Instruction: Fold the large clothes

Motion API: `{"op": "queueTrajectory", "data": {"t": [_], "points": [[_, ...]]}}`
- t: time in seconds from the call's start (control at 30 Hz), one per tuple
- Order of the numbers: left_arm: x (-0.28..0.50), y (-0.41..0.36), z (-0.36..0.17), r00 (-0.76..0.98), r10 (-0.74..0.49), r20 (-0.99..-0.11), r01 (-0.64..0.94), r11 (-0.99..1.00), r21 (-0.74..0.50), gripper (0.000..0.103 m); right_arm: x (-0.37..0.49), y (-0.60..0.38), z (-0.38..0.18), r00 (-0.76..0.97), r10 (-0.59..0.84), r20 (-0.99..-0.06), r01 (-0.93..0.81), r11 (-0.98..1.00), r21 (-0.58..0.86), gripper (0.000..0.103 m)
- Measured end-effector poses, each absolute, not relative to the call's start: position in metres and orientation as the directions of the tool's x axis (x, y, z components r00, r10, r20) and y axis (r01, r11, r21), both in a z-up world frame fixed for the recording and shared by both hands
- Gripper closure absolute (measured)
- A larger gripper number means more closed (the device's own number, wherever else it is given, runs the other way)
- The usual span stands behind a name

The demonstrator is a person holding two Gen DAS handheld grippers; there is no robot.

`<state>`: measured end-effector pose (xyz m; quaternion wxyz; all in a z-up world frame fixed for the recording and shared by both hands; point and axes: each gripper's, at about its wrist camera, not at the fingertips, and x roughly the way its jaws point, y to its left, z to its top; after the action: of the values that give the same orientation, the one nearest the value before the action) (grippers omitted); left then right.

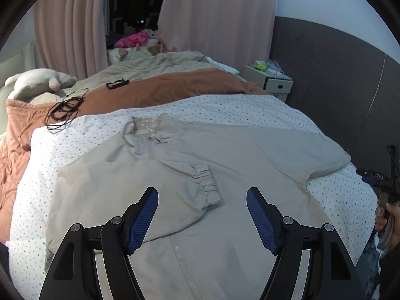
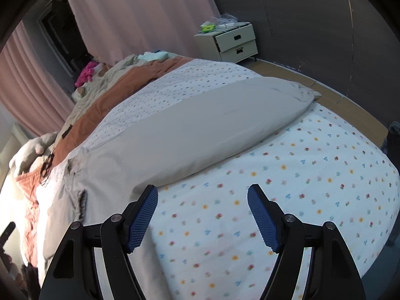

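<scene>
A: Covering most of both views was the bed (image 1: 250, 110), under a white sheet (image 2: 287, 200) printed with small flowers, was it not?

B: It was. An orange-brown blanket (image 1: 160, 90) lay bunched across the far half, with pink curtains (image 1: 215, 17) hanging behind it.

A: And the garment?

B: A beige zip-up jacket (image 1: 237, 155) lay spread flat on the sheet, collar toward the blanket, zipper running down the middle. One sleeve (image 1: 155, 175) was folded across the chest, its gathered cuff (image 1: 207, 182) resting near the zipper. The other sleeve (image 2: 200, 125) stretched straight out toward the bed's edge.

A: Smaller things?

B: A pale bedside cabinet (image 2: 237, 42) with two drawers stood by the dark wall. A cream plush toy (image 1: 35, 80) sat at the far left on the bed, a bright pink soft thing (image 1: 135, 40) lay near the window, and a tangle of black cord (image 1: 65, 110) rested on the blanket.

A: The grippers?

B: The left gripper (image 1: 202, 215) hung above the jacket's front, its blue pads spread wide with nothing between them. The right gripper (image 2: 202, 215) hung above the sheet just beside the jacket's edge, jaws equally wide apart and empty. A hand (image 1: 390, 217) holding that tool showed at the left camera's right edge.
</scene>
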<state>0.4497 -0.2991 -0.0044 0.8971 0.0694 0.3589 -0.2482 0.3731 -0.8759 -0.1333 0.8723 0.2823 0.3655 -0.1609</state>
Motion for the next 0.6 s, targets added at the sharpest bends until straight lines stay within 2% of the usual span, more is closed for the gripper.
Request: {"op": "queueTrajectory", "data": {"t": [0.3,0.6], "points": [[0.468,-0.350,-0.040,0.570,-0.384,-0.726,0.506,0.861,-0.057,0.028,0.381,-0.938,-0.179,0.682,-0.088,-0.726,0.557,0.706,0.437,0.030],[0.490,-0.372,-0.082,0.511,-0.357,-0.782,0.497,0.865,-0.069,0.028,0.397,-1.000,-0.215,0.721,-0.097,-0.686,0.614,0.549,0.567,0.045]]}}
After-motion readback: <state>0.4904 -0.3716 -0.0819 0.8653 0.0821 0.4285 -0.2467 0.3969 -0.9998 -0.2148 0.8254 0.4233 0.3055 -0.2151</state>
